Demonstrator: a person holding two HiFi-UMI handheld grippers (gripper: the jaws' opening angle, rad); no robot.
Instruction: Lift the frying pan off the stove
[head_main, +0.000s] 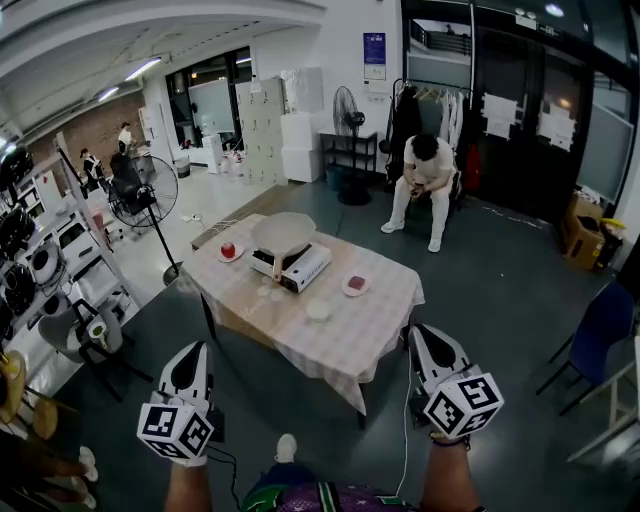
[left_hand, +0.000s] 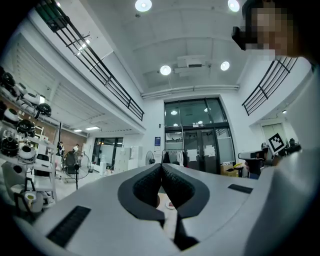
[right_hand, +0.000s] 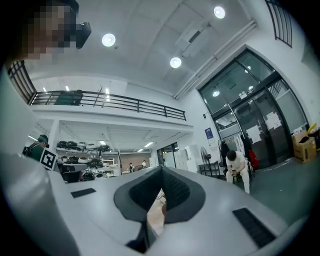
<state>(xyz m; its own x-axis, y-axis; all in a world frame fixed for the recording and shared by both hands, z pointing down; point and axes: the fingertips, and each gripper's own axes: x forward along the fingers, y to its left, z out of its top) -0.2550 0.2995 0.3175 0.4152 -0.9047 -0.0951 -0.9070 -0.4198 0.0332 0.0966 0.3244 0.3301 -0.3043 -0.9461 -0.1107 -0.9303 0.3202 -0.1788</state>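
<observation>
Showroom table (head_main: 385, 312): rigid, likely hefty pan (head_main: 283, 232) on stove (head_main: 303, 268), best gripped by its handle (head_main: 277, 263). Closed and empty: left gripper (head_main: 195, 349), right gripper (head_main: 419, 333).

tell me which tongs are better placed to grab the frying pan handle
Left, probably. The frying pan sits on the stove with its handle pointing to the near side, nearer the left tongs than the right tongs. Both are shut, empty and away from the table.

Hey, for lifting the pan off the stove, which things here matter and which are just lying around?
For the job: frying pan, portable stove.
Just lying about: plate holding something red, plate holding something pink, white bowl, floor fan.
</observation>
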